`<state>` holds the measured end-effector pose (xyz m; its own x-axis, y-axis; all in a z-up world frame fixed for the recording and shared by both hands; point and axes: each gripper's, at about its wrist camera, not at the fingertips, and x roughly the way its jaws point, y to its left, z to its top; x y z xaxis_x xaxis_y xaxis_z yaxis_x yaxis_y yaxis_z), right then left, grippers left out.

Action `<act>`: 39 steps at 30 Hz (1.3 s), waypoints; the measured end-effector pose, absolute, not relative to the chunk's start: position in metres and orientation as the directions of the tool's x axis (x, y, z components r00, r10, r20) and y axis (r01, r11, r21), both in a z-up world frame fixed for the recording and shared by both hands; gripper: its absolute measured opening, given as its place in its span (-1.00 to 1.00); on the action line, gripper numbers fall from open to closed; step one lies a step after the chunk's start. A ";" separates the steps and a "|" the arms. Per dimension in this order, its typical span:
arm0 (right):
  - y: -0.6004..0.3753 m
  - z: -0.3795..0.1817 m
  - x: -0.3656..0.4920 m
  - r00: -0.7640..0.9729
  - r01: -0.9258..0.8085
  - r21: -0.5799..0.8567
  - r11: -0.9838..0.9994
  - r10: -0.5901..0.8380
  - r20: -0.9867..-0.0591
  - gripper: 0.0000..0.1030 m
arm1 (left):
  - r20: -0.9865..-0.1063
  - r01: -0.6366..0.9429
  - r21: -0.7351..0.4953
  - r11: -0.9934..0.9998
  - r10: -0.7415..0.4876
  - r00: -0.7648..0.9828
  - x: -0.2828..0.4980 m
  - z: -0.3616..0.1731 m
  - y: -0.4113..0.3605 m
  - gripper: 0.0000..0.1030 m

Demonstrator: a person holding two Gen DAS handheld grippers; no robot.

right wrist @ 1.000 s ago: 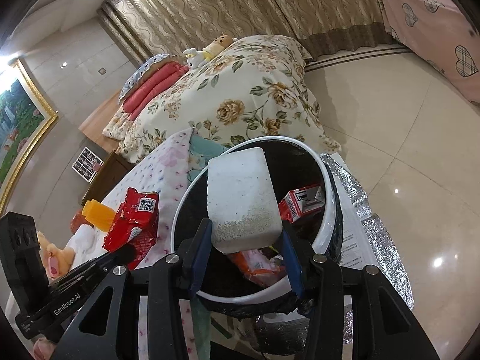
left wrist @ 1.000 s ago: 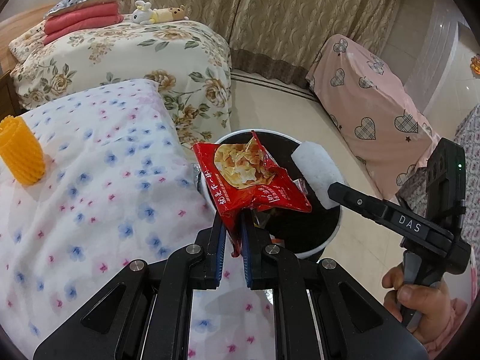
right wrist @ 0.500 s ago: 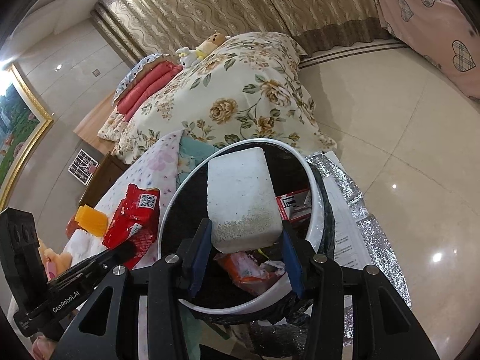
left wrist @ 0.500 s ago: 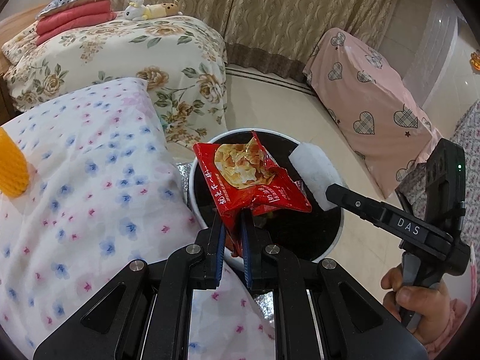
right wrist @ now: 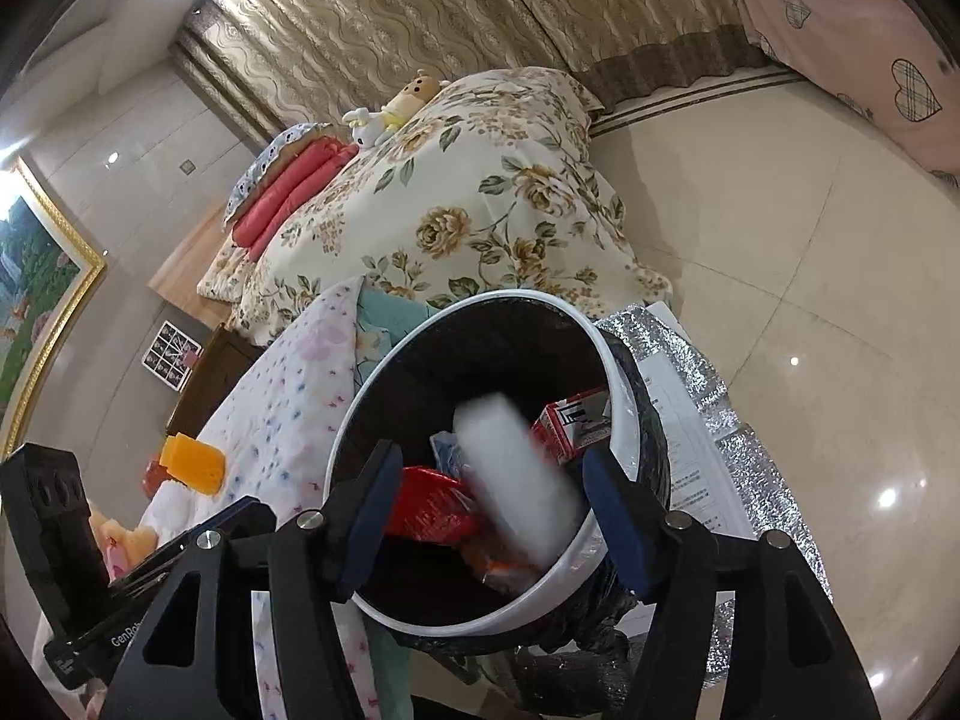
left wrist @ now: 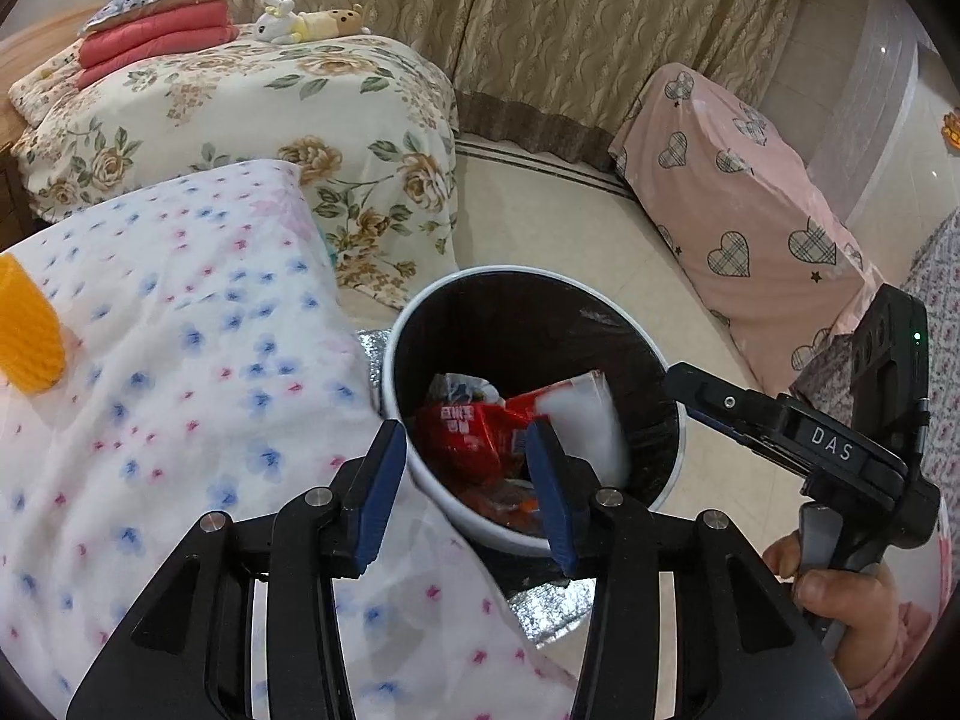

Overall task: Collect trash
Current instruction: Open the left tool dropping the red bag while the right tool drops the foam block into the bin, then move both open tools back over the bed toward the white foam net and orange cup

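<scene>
A round white trash bin with a black liner stands on the floor beside the bed; it also shows in the right wrist view. My left gripper is open and empty above its near rim. The red snack bag lies inside the bin. My right gripper is open over the bin. The white foam block is blurred, falling inside the bin; it shows in the left wrist view too. A red and white carton lies among the trash.
A bed with a white dotted cover lies left of the bin, with a yellow foam net on it. A floral bed stands behind. A pink heart-patterned cover is at the right. Silver foil sheet lies under the bin.
Both grippers have opened. The red snack bag dropped from the left gripper into the bin. The white foam block left the right gripper and is falling into the bin.
</scene>
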<state>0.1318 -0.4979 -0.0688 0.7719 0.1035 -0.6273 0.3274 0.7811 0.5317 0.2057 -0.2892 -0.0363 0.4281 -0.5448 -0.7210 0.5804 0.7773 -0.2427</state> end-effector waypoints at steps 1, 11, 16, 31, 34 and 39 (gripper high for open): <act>-0.497 -0.068 0.131 0.774 0.328 0.532 0.781 0.101 -0.625 0.34 | -0.718 0.575 -0.248 0.780 -0.546 0.431 0.205 -0.036 -0.285 -0.19; -0.458 -0.058 0.133 0.786 0.279 0.519 0.808 0.118 -0.607 0.76 | -0.708 0.473 -0.276 0.837 -0.510 0.489 0.196 -0.035 -0.225 -0.05; -0.420 -0.051 0.140 0.783 0.206 0.488 0.848 0.157 -0.602 0.78 | -0.706 0.405 -0.284 0.869 -0.475 0.525 0.192 -0.038 -0.185 0.04; -0.343 -0.047 0.163 0.745 0.078 0.429 0.900 0.234 -0.625 0.90 | -0.700 0.193 -0.318 0.928 -0.366 0.613 0.194 -0.051 -0.077 0.09; -0.330 -0.048 0.168 0.737 0.059 0.416 0.908 0.242 -0.631 0.91 | -0.704 0.164 -0.317 0.934 -0.347 0.620 0.192 -0.054 -0.063 0.14; -0.308 -0.048 0.177 0.723 0.024 0.400 0.916 0.261 -0.640 0.91 | -0.708 0.122 -0.321 0.939 -0.323 0.627 0.189 -0.058 -0.043 0.16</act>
<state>0.1769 -0.3083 -0.0481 0.7231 0.2605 -0.6397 0.0237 0.9163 0.3999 0.1895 -0.0431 -0.0579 0.6274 -0.3232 -0.7084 0.1215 0.9393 -0.3209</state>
